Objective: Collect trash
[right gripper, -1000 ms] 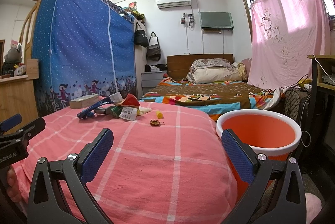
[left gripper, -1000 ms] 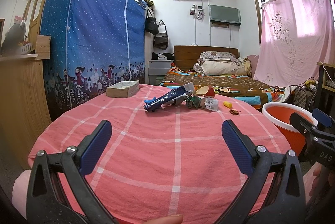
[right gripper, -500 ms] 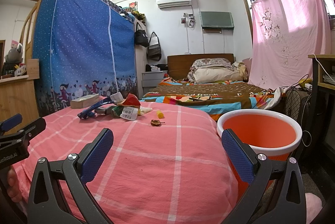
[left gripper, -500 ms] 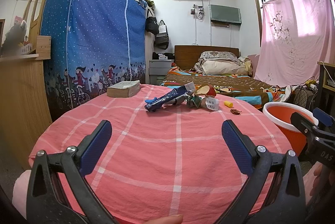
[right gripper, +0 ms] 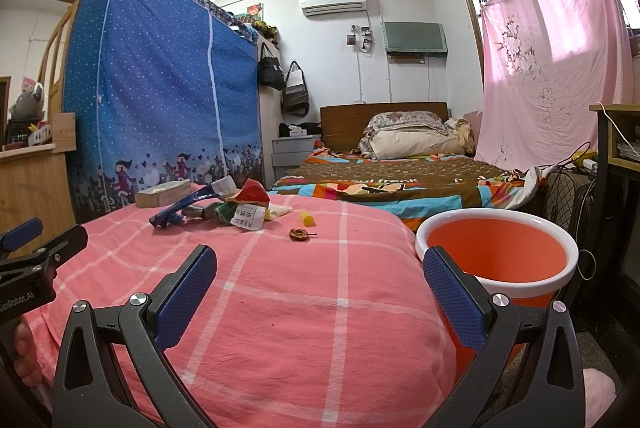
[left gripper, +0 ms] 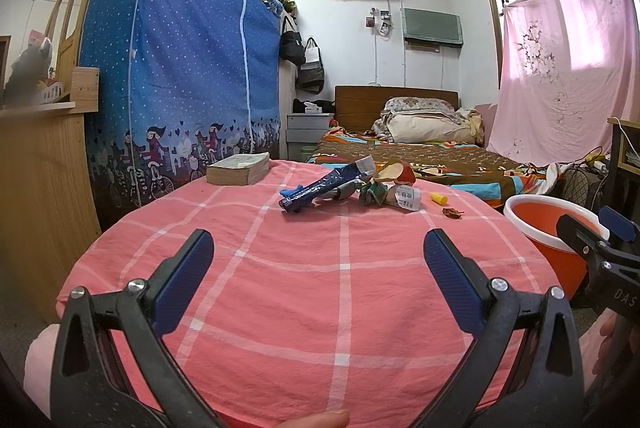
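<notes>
Trash lies in a heap at the far side of the pink checked tablecloth (left gripper: pixel 304 292): a long blue wrapper (left gripper: pixel 324 184) (right gripper: pixel 188 202), a crumpled green wrapper (left gripper: pixel 372 194), a white labelled packet (left gripper: pixel 406 197) (right gripper: pixel 249 217), a red-and-cream wrapper (right gripper: pixel 250 193), a small yellow cap (left gripper: pixel 438 198) (right gripper: pixel 306 218) and a brown scrap (left gripper: pixel 451 212) (right gripper: pixel 299 234). My left gripper (left gripper: pixel 318 280) hovers open over the near part of the cloth, well short of the heap. My right gripper (right gripper: pixel 320 284) is open too, between the cloth and an orange bucket (right gripper: pixel 496 260) (left gripper: pixel 540 220).
A thick book (left gripper: pixel 239 169) lies at the cloth's far left. A wooden cabinet (left gripper: pixel 36 180) stands to the left, a blue curtained bunk (left gripper: pixel 168 68) behind it, and a bed (left gripper: pixel 420 156) beyond the table. A desk and cables crowd the right (right gripper: pixel 616 164).
Both views have shifted only slightly; the trash sits a little lower and nearer in frame. Both grippers stay open and hold nothing.
</notes>
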